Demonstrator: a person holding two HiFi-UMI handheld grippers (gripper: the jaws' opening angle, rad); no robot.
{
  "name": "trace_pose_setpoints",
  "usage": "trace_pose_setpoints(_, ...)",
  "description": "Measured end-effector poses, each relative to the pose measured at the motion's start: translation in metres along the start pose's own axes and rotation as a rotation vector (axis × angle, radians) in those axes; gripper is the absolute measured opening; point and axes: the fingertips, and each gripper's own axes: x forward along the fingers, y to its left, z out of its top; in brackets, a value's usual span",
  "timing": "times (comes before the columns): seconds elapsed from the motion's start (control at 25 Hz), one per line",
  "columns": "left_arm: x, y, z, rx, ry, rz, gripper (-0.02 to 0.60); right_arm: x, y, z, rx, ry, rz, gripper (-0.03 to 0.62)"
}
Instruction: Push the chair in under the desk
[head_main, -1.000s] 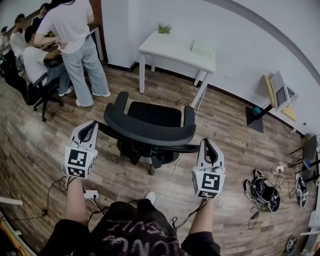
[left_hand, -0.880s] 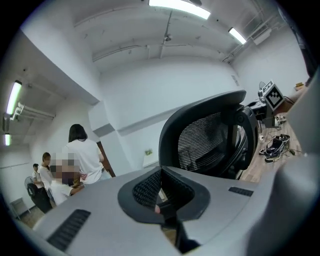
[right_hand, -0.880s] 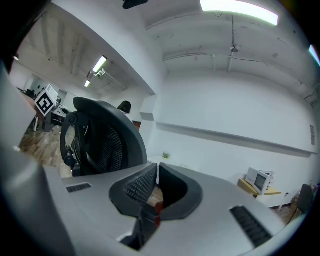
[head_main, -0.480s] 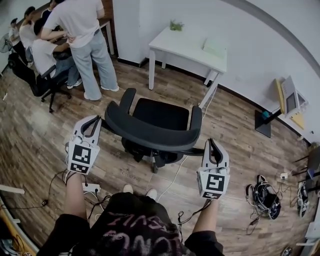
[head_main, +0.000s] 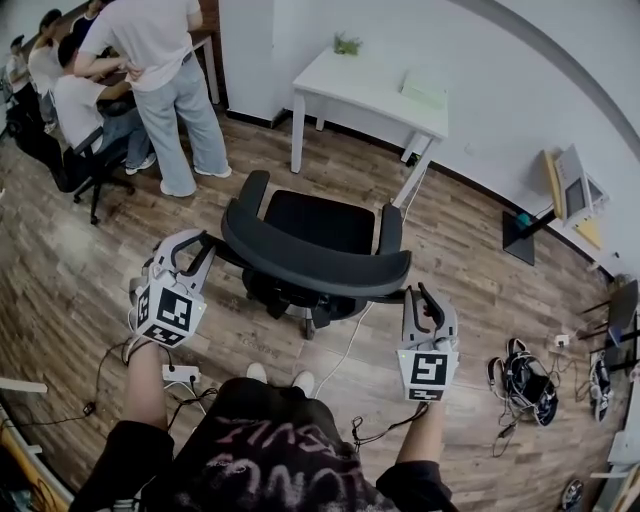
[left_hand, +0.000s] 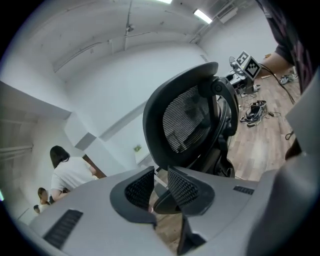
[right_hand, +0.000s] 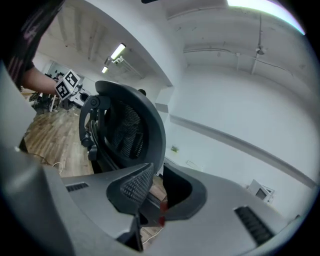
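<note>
Chair (head_main: 315, 250) back spans the gap between the two grippers. At its left end the left gripper (left_hand: 161, 171) has just been opening its jaws. The ribbed pads (left_hand: 184, 187) stand a little apart with nothing pinched between them, and only floor and a dark chair part show through the slit. At the right end the right gripper (right_hand: 159, 167) has also just been opening. Its jaws stand a narrow slit apart and press on nothing. Both grippers point toward the far wall, each just beside the bar behind the mesh back. Whether either touches it I cannot tell.

The black chair stands on the wood floor (head_main: 60, 280) with its seat toward the desk (head_main: 370, 85), well apart from it and not under it. The white desk sits at the far wall, with a small plant (head_main: 347, 44) at its far left corner and a flat pale thing (head_main: 423, 92) to the right. A white cable (head_main: 345, 350) runs from under the chair toward the near side. A power strip (head_main: 180, 375) lies near left. At far left a person (head_main: 150, 60) stands beside others seated at another table.
</note>
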Motion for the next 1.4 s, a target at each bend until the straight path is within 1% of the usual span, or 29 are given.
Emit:
trace_pose_setpoints(0.16, 0.001, -0.010, -0.006, 0.060, 0.016, -0.065, 0.128, -0.004, 0.013, -0.008, -0.091, 0.054, 0.064, 0.097)
trace_pose_setpoints(0.24, 0.002, -0.012, -0.009, 0.080, 0.023, -0.091, 0.141, -0.005, 0.020, -0.014, -0.135, 0.084, 0.108, 0.122)
trace_pose_setpoints(0.32, 0.003, -0.016, -0.012, 0.095, 0.033, -0.127, 0.169, -0.005, 0.026, -0.020, -0.183, 0.125, 0.147, 0.151)
trace_pose_setpoints(0.4, 0.005, -0.022, -0.015, 0.120, 0.050, -0.161, 0.209, -0.004, 0.028, -0.028, -0.227, 0.164, 0.169, 0.169)
trace_pose_setpoints(0.52, 0.008, -0.028, -0.021, 0.176, 0.084, -0.187, 0.223, 0.000, 0.028, -0.037, -0.286, 0.210, 0.190, 0.178)
trace_pose_setpoints(0.72, 0.014, -0.038, -0.032, 0.231, 0.126, -0.221, 0.235, 0.007, 0.036, -0.050, -0.371, 0.267, 0.225, 0.197)
trace_pose_setpoints(1.0, 0.028, -0.048, -0.039, 0.347, 0.170, -0.235, 0.241, 0.016, 0.042, -0.062, -0.422, 0.318, 0.245, 0.219)
trace_pose_setpoints(1.2, 0.038, -0.052, -0.043, 0.379, 0.190, -0.247, 0.241, 0.022, 0.041, -0.065, -0.461, 0.354, 0.251, 0.222)
trace_pose_setpoints(1.4, 0.048, -0.058, -0.046, 0.442, 0.198, -0.250, 0.241, 0.025, 0.043, -0.068, -0.500, 0.368, 0.254, 0.224)
